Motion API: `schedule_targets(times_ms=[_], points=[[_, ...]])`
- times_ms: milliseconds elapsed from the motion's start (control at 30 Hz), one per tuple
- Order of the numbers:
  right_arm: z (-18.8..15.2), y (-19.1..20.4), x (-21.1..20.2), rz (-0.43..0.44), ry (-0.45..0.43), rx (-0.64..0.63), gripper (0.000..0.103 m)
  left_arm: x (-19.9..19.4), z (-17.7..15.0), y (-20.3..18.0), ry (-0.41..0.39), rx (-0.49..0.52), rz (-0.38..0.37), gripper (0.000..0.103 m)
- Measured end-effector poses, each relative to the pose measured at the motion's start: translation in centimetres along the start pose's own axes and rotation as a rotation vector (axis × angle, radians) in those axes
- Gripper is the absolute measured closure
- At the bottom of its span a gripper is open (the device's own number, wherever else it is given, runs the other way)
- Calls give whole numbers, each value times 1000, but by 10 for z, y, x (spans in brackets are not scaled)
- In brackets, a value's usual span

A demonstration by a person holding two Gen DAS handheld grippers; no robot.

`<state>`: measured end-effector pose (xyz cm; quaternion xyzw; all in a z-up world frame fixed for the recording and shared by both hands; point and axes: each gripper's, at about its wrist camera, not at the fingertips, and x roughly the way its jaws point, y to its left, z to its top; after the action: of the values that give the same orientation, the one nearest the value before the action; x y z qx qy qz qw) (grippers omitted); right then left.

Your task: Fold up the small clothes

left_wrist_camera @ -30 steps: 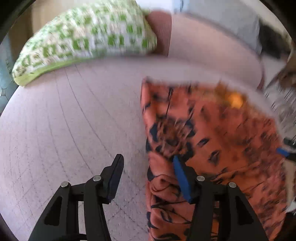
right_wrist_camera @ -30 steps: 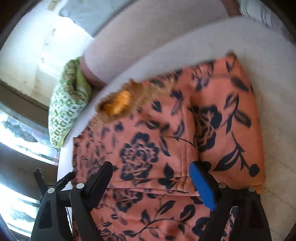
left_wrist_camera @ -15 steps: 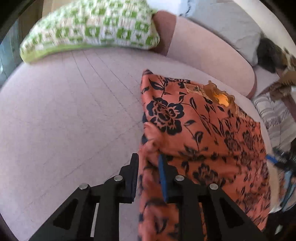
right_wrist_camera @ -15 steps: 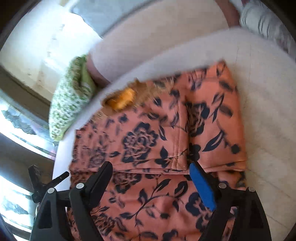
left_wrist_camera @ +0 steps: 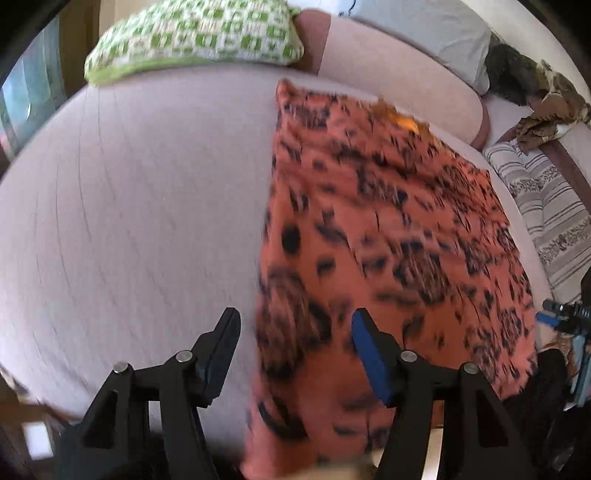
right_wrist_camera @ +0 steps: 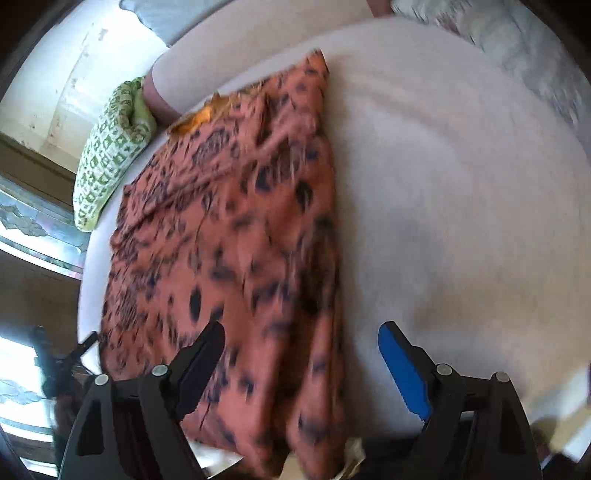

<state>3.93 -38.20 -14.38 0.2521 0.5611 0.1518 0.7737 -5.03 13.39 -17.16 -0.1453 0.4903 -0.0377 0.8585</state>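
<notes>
An orange garment with a dark floral print lies spread lengthwise on a pale pink sofa seat, its near end hanging over the front edge. It also shows in the right wrist view. My left gripper is open, its jaws straddling the garment's left edge without holding it. My right gripper is open above the garment's right edge, empty. Both views are motion-blurred.
A green-and-white checked cushion sits at the back left of the seat, also in the right wrist view. A grey pillow, a striped cushion and crumpled clothes lie at the right.
My left gripper was shut on the garment's edge half a second ago; it has opened and let go. Both grippers pulled back toward the front edge, and the folded garment now lies stretched out long.
</notes>
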Motion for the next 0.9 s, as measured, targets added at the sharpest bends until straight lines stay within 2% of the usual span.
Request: schedule_targets(times_ms=[100,233,300,333,400,433,467,500,600,633,667,733,800,833,900], points=[[-37,-1,-4,24,28,3,16,-1,-19,-3,16,11,2,40],[-61,-2,2,6,59,2,16,3,-30,-9,39,54,19,39],[-66,1,14,3,105,-11,16,4,-36,-10,42,87,27,40],[-69,2,19,-10,116,-3,27,3,-38,-8,43,83,28,43],[-72,5,20,-35,106,-11,50,1,-38,-7,54,91,33,98],[-72,1,15,0,97,12,84,0,-38,-4,59,79,9,98],[-72,-4,10,51,89,46,92,-4,-37,-1,49,51,-19,99],[-71,-5,3,75,75,58,92,-13,-36,2,25,26,-50,99],[-70,-13,-44,158,-46,107,93,-57,-32,8,-77,-38,-114,99],[-70,-19,-64,167,-85,122,93,-66,-33,10,-86,-50,-123,98],[-72,-24,-73,160,-83,122,93,-68,-34,14,-72,-62,-127,98],[-75,-38,-72,130,-12,120,90,-51,-41,27,0,-123,-128,97],[-80,-51,-62,64,40,159,88,-22,-51,35,111,-147,-44,92],[-81,-53,-63,51,29,170,86,-14,-55,37,135,-154,-19,89],[-80,-49,-75,89,-61,162,63,-15,-58,36,97,-163,-17,78]])
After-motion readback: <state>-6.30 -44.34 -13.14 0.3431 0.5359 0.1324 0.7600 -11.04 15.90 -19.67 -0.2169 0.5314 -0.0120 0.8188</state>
